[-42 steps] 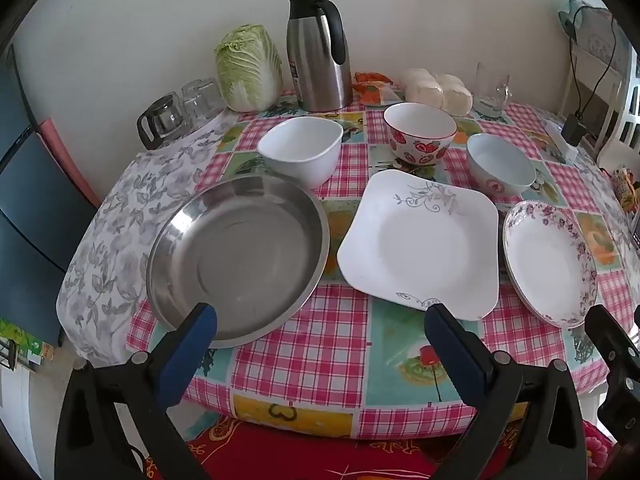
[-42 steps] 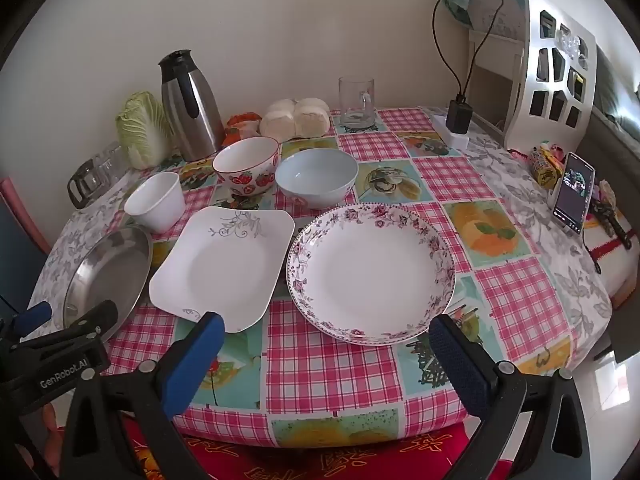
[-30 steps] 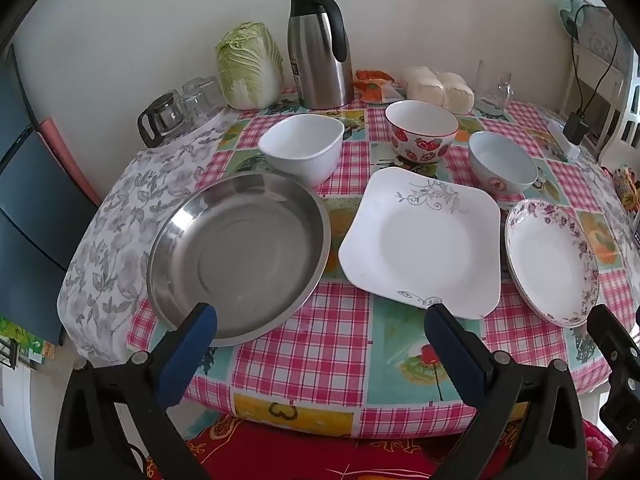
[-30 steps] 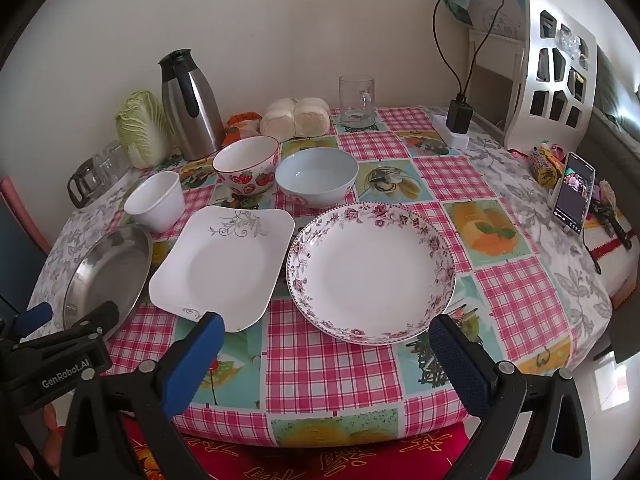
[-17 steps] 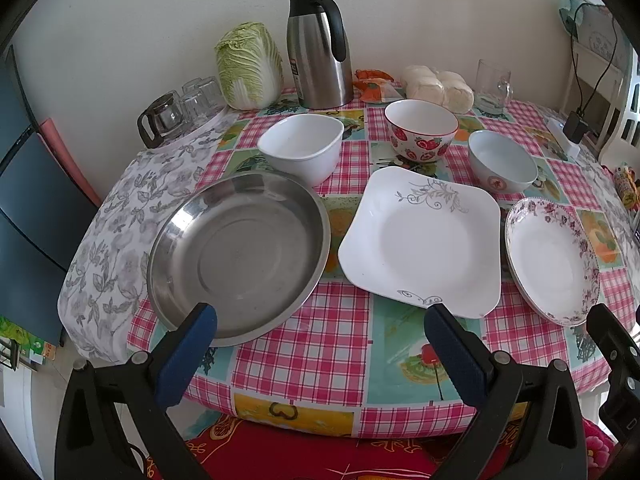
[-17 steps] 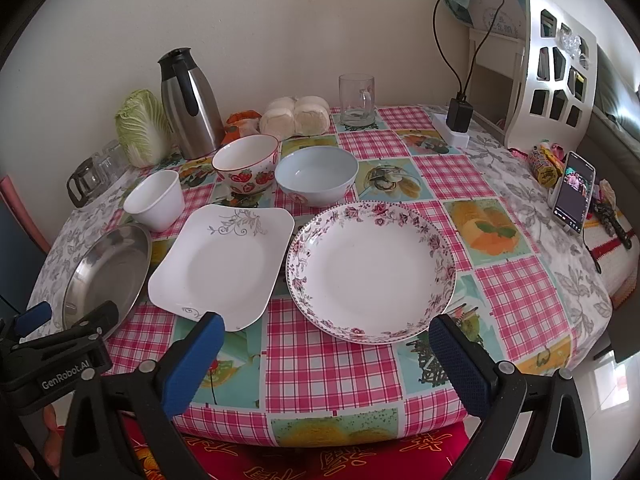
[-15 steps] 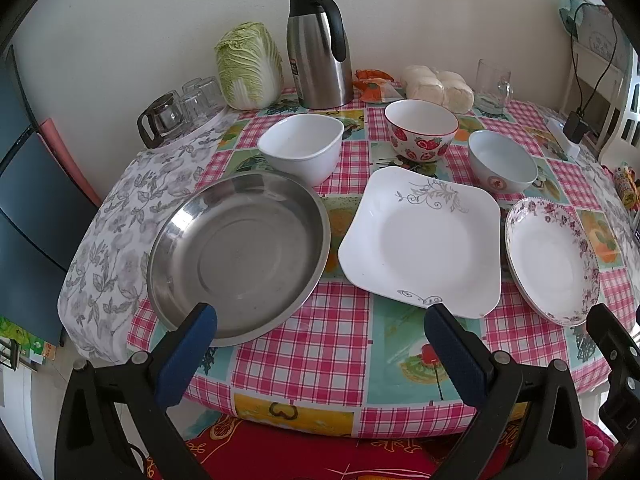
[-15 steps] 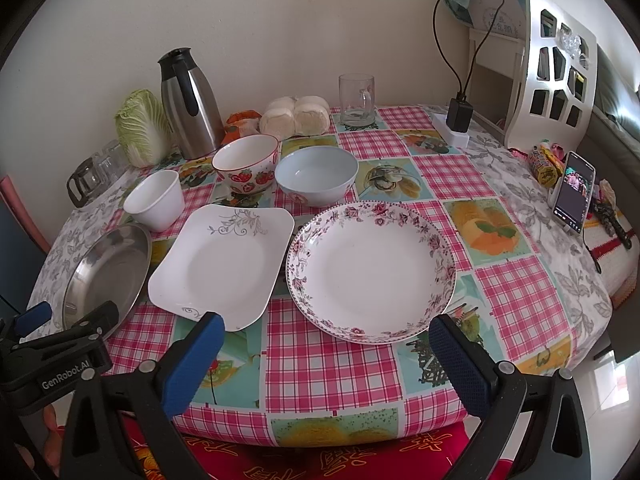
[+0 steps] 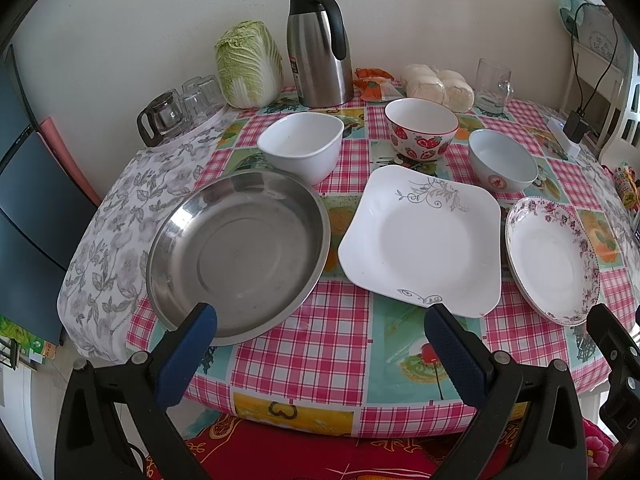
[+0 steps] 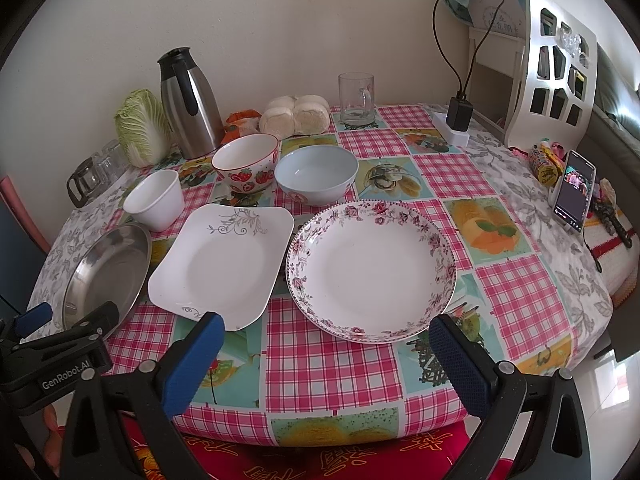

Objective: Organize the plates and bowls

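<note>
Although several earlier frames are given, almost nothing is found changed against them.

From the left wrist, the left gripper [image 9: 320, 344] is held at the near edge of the table [image 9: 304, 344] exactly as before, its fingers spread wide and gripping nothing. The steel pan [image 9: 240, 252] is seen just ahead of the left finger, the square plate [image 9: 424, 240] ahead of the right one, and the floral plate [image 9: 554, 264] just beside that. Behind them a white bowl [image 9: 300, 148], a strawberry bowl [image 9: 422, 134] and a blue bowl [image 9: 502, 160] are lined up, each apart from its neighbours. Only a very slight drift of the view is noticed.

From the right wrist, the right gripper [image 10: 326, 354] is likewise kept back from the table with its fingers wide apart and empty, the floral plate lying between them further in. No dish is found shifted.

By this stillness it is judged that sorting is not yet begun: nothing is stacked, and a first pick is being lined up.
</note>
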The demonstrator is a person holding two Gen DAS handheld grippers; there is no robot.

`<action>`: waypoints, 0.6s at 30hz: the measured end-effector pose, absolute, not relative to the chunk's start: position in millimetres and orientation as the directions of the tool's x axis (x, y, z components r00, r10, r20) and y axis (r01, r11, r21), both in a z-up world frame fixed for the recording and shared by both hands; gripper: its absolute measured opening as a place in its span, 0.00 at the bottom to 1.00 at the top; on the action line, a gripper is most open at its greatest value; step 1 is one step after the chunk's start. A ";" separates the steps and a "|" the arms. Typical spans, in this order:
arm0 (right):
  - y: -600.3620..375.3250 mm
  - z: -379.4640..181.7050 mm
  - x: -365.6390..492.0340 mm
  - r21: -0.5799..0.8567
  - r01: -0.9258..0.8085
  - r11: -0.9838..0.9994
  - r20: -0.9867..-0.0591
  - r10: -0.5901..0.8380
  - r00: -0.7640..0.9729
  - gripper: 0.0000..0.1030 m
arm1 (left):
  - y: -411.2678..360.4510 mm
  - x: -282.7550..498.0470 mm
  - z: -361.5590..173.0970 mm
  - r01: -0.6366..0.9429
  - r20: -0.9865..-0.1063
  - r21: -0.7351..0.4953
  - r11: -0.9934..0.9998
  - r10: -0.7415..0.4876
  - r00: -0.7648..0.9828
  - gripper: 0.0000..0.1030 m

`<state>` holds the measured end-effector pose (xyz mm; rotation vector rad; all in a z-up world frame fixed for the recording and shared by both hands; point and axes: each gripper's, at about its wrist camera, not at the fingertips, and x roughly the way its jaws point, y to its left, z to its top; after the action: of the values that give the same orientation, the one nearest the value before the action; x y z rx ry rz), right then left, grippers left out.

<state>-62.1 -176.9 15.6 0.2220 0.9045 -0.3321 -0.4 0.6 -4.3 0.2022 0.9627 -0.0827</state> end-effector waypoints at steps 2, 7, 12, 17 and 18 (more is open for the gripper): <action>-176.8 15.7 -62.1 0.049 0.373 0.926 -0.798 -0.188 0.572 1.00 | 0.5 -0.6 -5.1 0.159 -0.822 0.134 0.978 0.020 0.569 1.00; -176.9 15.7 -62.0 0.049 0.373 0.926 -0.798 -0.188 0.572 1.00 | 0.8 -0.8 -5.5 0.159 -0.822 0.134 0.978 0.020 0.569 1.00; -176.9 16.0 -62.2 0.049 0.373 0.926 -0.799 -0.188 0.572 1.00 | 0.6 -0.7 -5.4 0.158 -0.822 0.134 0.978 0.020 0.569 1.00; -176.9 16.1 -62.4 0.050 0.373 0.926 -0.799 -0.187 0.572 1.00 | 0.8 -1.0 -6.2 0.158 -0.822 0.134 0.978 0.020 0.568 1.00; -177.0 16.1 -62.3 0.050 0.373 0.926 -0.799 -0.187 0.571 1.00 | 1.0 -1.4 -6.5 0.159 -0.822 0.134 0.978 0.021 0.569 1.00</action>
<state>-62.3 -177.0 16.1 0.2228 0.9060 -0.3318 -1.4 1.0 -6.5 0.2017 0.9643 -0.0817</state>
